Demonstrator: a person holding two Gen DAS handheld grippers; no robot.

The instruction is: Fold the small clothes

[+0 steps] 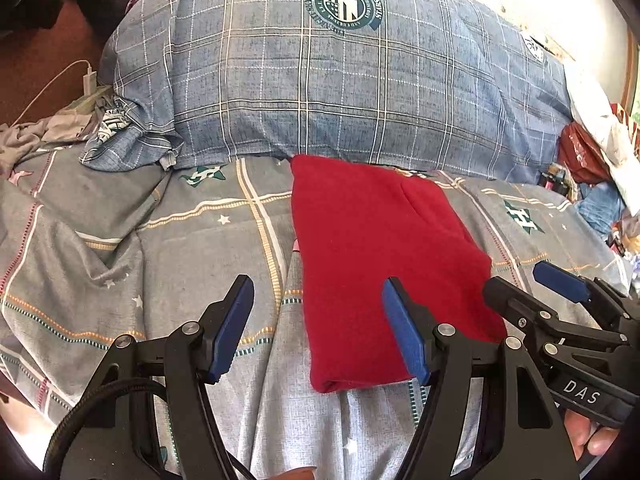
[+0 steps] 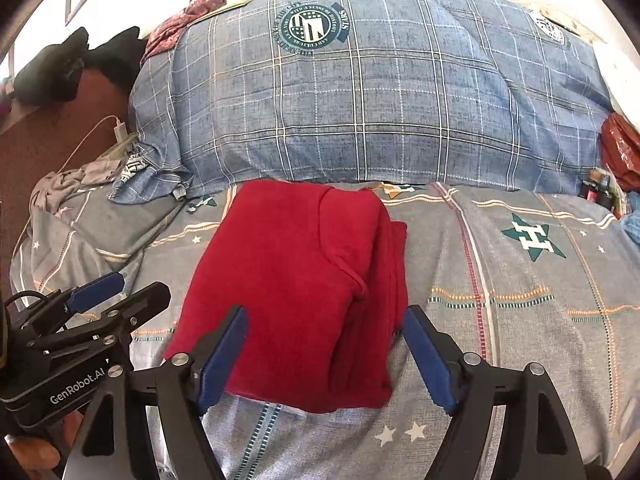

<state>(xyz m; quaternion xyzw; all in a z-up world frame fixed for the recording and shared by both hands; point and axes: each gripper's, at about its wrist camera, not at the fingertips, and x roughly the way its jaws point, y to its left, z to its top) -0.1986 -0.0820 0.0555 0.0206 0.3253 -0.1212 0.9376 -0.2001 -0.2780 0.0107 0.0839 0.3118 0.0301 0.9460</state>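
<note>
Both tools, left tool (image 1: 318, 330) and right tool (image 2: 326, 356), gape over lengthwise-folded red garment (image 2: 288, 288).

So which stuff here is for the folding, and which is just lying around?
For the folding:
red garment, already folded on the bed sheet
left gripper, open
right gripper, open

Just lying around:
blue plaid pillow
grey cloth
white charger
red bag

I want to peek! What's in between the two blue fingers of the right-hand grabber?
The folded red garment. In the right wrist view, the open right gripper has its fingers either side of the garment's near end, on the grey bedsheet.
</note>
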